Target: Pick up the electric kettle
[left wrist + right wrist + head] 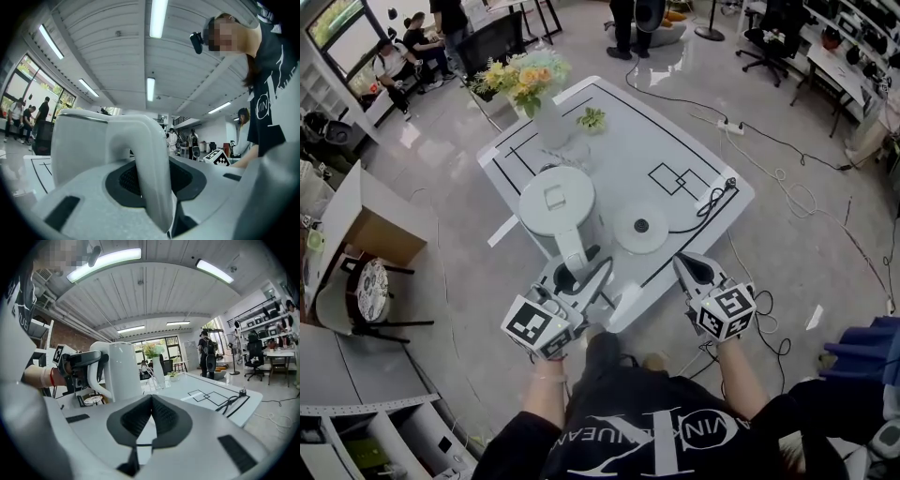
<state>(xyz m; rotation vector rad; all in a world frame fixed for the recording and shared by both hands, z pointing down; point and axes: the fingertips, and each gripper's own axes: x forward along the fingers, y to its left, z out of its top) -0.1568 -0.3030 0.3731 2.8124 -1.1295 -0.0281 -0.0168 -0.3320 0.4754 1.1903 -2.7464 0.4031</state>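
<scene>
**Mia:** Where are the two arms?

**Ben:** Both stick out in front of the person. The left arm [546,389] reaches toward the middle of the white table [675,150]. Its claw, the left claw [581,277], points flat across. The right arm [741,375] holds the right claw [684,265] by the near edge of the table, tipped a little down.

**Mia:** Where is the kettle?

**Ben:** The kettle [555,208] is over the table, just left of its round base [640,228] and not on it. Its handle [150,164] faces the person and sits right inside the left claw. I cannot tell if the kettle touches the table.

**Mia:** What are the claws doing?

**Ben:** The left claw pinches the handle from both sides. The right claw is pressed together with nothing in it, well to the right of the kettle.

**Mia:** How many things are there?

**Ben:** One kettle, one base and two claws. There is also one black cord [703,208], one vase of flowers [551,127] and one small plant [592,118] at the far end.
</scene>
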